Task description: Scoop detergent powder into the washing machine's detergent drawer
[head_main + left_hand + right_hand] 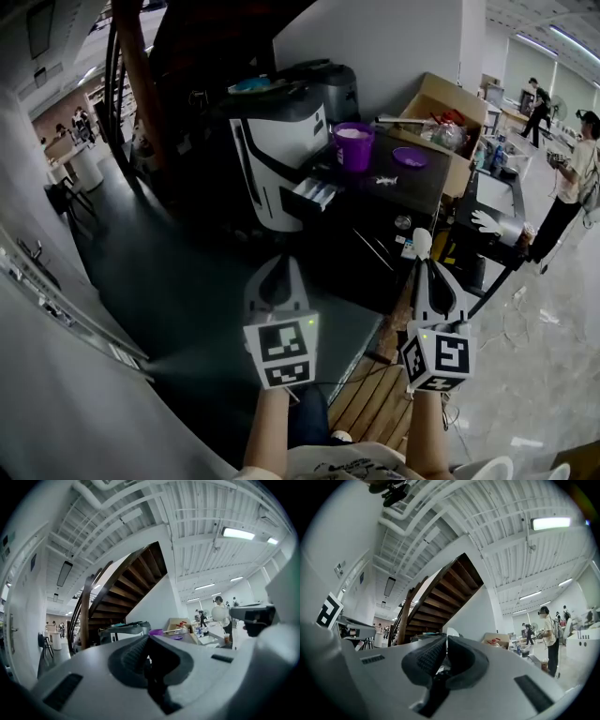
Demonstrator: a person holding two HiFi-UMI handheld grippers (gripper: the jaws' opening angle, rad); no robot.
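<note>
The white and black washing machine (277,155) stands at the back, its detergent drawer (314,194) pulled out. On the black table (412,192) beside it sit a purple tub (353,145) of white powder and its purple lid (411,157). My right gripper (424,267) (445,638) is shut on a white scoop (422,244) (452,632), held low in front of the table, its bowl poking past the jaws. To the left, at about the same height, my left gripper (278,262) (149,637) is shut and empty. Both stay well short of the tub and the drawer.
An open cardboard box (441,117) full of clutter stands behind the tub. A small white item (384,179) lies on the table. A dark staircase (131,588) rises behind the machine. People (572,183) stand at the far right. Wooden slats (375,398) lie below me.
</note>
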